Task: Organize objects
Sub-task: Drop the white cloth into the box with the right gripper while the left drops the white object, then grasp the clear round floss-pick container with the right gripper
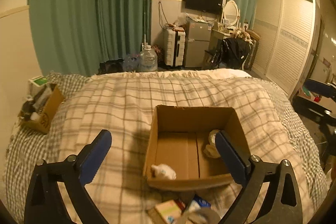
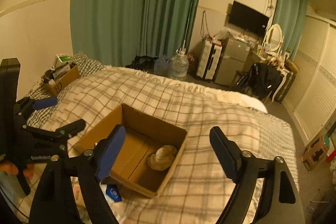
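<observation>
Cardboard box point(image 1: 194, 146) at frame centre holds two pale bundles; with left gripper point(image 1: 163, 157) and right gripper point(image 2: 168, 152) both spread wide and empty, descend next onto the loose items point(image 1: 180, 210) at lower centre.

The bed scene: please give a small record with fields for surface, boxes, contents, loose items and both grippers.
surface: checked blanket on the bed
near box: open cardboard box, upright
contents: pale rolled item; small white item
far box: full cardboard box at the bed's left edge
loose items: small packets in front of the near box
left gripper: open, empty
right gripper: open, empty
</observation>
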The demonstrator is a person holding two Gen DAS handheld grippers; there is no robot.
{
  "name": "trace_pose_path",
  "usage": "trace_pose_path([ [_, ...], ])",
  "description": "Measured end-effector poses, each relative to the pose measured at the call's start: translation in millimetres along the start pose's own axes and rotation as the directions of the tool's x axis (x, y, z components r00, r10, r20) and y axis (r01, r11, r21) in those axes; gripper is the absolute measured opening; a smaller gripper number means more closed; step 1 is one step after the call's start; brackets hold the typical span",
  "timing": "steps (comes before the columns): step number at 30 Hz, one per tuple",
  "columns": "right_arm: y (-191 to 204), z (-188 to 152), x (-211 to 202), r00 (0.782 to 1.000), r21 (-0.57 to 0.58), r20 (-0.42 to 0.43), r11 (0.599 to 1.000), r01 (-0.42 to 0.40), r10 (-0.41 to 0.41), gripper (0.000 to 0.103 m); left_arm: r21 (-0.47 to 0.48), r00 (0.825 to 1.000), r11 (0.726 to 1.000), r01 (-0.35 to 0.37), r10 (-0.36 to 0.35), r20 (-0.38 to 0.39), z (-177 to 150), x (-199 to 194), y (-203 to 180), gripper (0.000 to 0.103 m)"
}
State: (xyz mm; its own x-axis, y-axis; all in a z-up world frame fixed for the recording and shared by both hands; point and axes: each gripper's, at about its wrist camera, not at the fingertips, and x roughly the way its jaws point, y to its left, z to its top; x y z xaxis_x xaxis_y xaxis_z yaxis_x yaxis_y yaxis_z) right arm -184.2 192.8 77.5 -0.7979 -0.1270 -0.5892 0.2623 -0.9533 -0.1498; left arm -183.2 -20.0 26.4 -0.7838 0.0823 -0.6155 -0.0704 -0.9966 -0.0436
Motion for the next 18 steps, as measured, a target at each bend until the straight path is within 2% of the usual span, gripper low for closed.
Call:
trace_pose_path([
  [4,4.7,-3.3,-46.6,0.999,-0.016,0.029,1.000,0.022,-0.022,0.093,-0.001,1.000,1.000,-0.014,0.014,0.022,-5.1,-41.2,6.7,0.103],
  [10,20.8,-23.5,-104.5,0.999,-0.039,0.043,0.999,0.035,-0.034,0.098,0.047,0.997,0.997,-0.058,0.056,0.044,-34.9,-93.3,3.9,0.103],
  [14,36.0,-49.7,-120.6,0.998,-0.049,0.036,0.998,0.045,-0.043,0.098,0.065,0.995,0.994,-0.085,0.082,0.049,-66.6,-109.4,-0.7,0.103],
  [18,58.6,-95.1,-113.4,0.998,-0.053,-0.011,0.997,0.062,-0.063,0.098,0.052,0.995,0.994,-0.096,0.094,0.035,-106.3,-109.4,-5.4,0.103],
])
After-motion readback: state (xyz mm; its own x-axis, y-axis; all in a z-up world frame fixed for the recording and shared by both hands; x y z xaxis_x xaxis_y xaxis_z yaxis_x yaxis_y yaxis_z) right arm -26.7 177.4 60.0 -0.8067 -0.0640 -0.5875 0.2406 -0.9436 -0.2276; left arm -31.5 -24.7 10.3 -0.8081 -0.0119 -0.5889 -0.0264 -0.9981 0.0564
